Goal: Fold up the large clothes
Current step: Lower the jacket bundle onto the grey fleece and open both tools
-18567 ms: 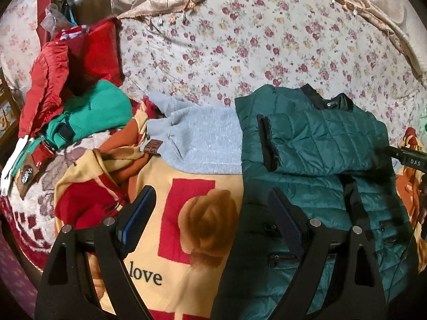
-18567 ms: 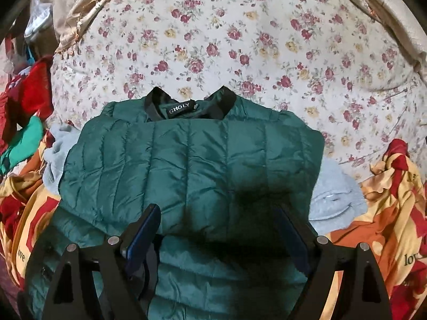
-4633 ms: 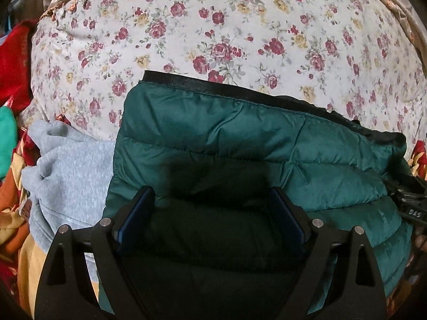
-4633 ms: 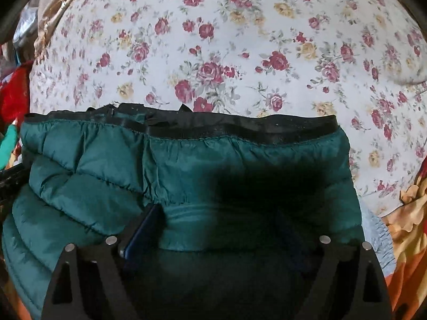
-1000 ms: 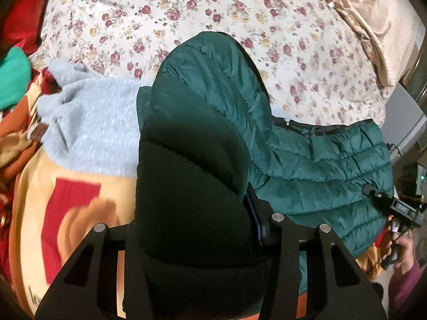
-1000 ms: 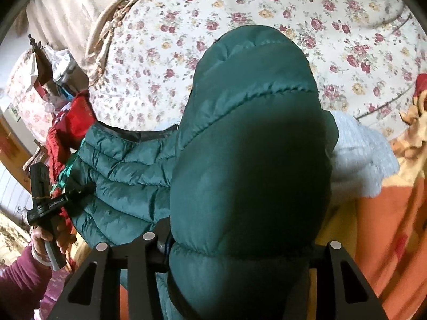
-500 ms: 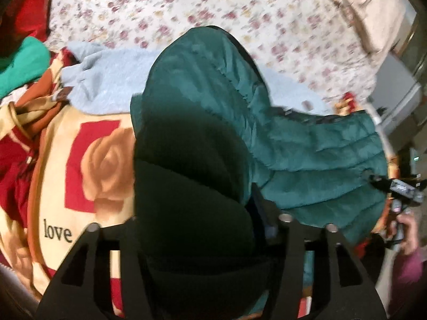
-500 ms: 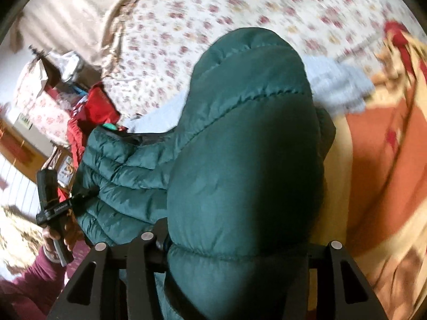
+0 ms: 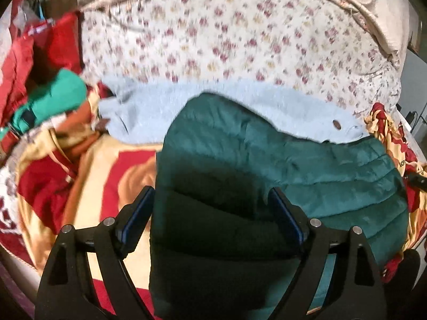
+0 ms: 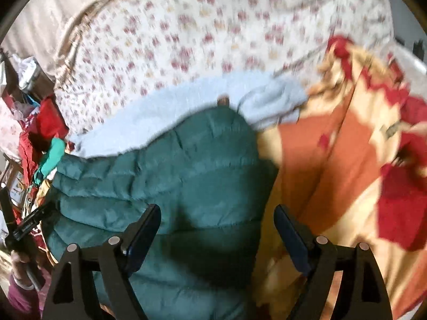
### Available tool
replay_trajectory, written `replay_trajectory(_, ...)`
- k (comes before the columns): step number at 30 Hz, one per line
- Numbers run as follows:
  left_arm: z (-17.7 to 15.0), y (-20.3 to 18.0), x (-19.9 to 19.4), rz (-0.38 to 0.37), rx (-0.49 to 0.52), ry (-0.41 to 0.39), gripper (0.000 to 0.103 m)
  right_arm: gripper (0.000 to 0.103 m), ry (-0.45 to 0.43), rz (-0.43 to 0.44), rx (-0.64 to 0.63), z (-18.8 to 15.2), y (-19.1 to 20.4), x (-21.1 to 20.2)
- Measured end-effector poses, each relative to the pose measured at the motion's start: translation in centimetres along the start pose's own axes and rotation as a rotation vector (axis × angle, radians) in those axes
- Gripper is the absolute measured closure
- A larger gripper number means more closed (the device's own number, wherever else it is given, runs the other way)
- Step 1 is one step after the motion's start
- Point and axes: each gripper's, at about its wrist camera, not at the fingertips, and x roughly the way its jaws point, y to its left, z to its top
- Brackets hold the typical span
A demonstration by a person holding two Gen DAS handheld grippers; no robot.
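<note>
**Two hand-held grippers opening over folded green jacket**

Both views blurred. Left hand-held gripper (image 9: 210, 208): jaws spread and opening, one end of the folded green puffer jacket (image 9: 307, 176) bulges between them; pad contact unclear. Right hand-held gripper (image 10: 217, 225): jaws wide and opening, the jacket's (image 10: 173, 176) other end under and between them, right pad clear of the fabric. Jacket lies folded on the bed, atop the yellow-red rose blanket (image 9: 112, 170), far edge over a light grey garment (image 9: 149, 106). Floral sheet (image 9: 240, 40) beyond. Red and green clothes (image 9: 50, 96) heaped at left.
</note>
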Motion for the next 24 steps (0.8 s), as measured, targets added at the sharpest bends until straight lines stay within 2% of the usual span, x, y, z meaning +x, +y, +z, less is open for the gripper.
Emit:
replay_trajectory(3, 0.6, -1.3, -1.5, -0.032, 0.015, -0.048, 0.016, 0.016, -0.031, -0.009, -0.03, 0.5, 2.0, -1.7)
replay_trajectory(6, 1.0, -3.3, -2.1, -0.037, 0.057, -0.078, 0.016, 0.014, -0.04, 0.0, -0.076, 0.7, 4.8, -1.5)
replay_trajectory(12, 1.0, -6.7, 0.5, -0.05, 0.097, -0.034, 0.016, 0.014, -0.019, -0.019, -0.184, -0.3, 9.7, 2.4)
replay_trajectory(15, 0.5, -7.8, 2.4, -0.027, 0.096, -0.011, 0.016, 0.014, -0.007, -0.01, -0.178, -0.6, 10.4, 4.7)
replay_trajectory(18, -0.2, -8.1, 5.1, -0.015, 0.082, 0.053, 0.016, 0.013, 0.043, 0.006, -0.135, -1.0, 9.9, 7.6)
replay_trajectory(20, -0.5, -8.1, 6.0, -0.002, 0.082, 0.047, 0.016, 0.012, 0.042, -0.012, -0.153, -1.5, 9.9, 8.9)
replay_trajectory(24, -1.0, -8.4, 6.9, 0.013, 0.094, 0.017, 0.01, 0.0, 0.04, -0.035, -0.218, -2.0, 10.6, 10.3)
